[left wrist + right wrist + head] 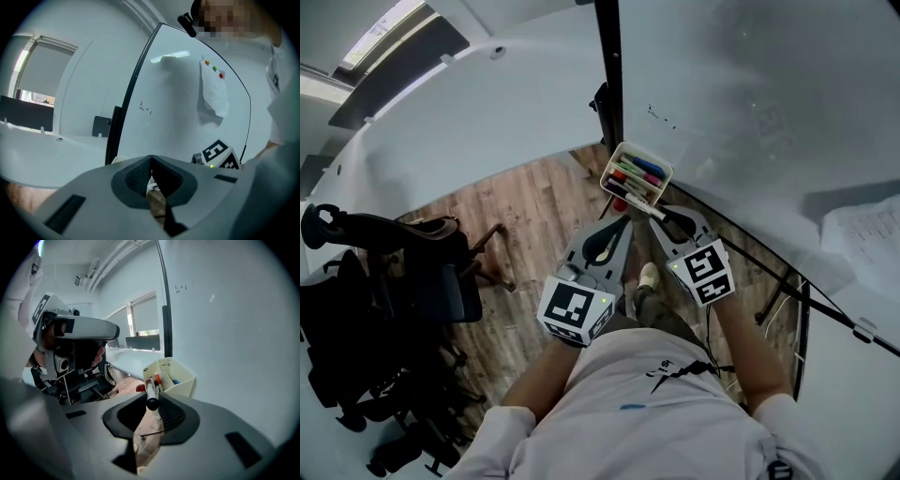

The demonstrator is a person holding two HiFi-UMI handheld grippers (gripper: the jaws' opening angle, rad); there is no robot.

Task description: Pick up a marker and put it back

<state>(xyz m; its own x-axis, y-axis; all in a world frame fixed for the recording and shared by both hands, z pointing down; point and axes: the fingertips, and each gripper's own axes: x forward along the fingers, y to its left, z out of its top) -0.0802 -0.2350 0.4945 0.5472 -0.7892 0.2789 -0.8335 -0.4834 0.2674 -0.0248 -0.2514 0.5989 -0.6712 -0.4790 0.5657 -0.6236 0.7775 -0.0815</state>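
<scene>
Head view: a white holder (664,174) hangs on the whiteboard (750,112) with red, blue and green pens lying in it. The right gripper (654,214) reaches its near edge, and the left gripper (622,228) is just beside.

Left gripper view: its jaws are pressed together with nothing between them.

Right gripper view: its jaws are clenched on a black-capped marker (151,391). The marker's far end is at the holder's front compartment, where a red-capped pen stands. A blue one is in the next compartment.

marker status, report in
Right gripper shut on the marker, far end at the bin on the whiteboard. Left gripper shut, empty. Other markers crowd the bin; nothing else in the way.
</scene>
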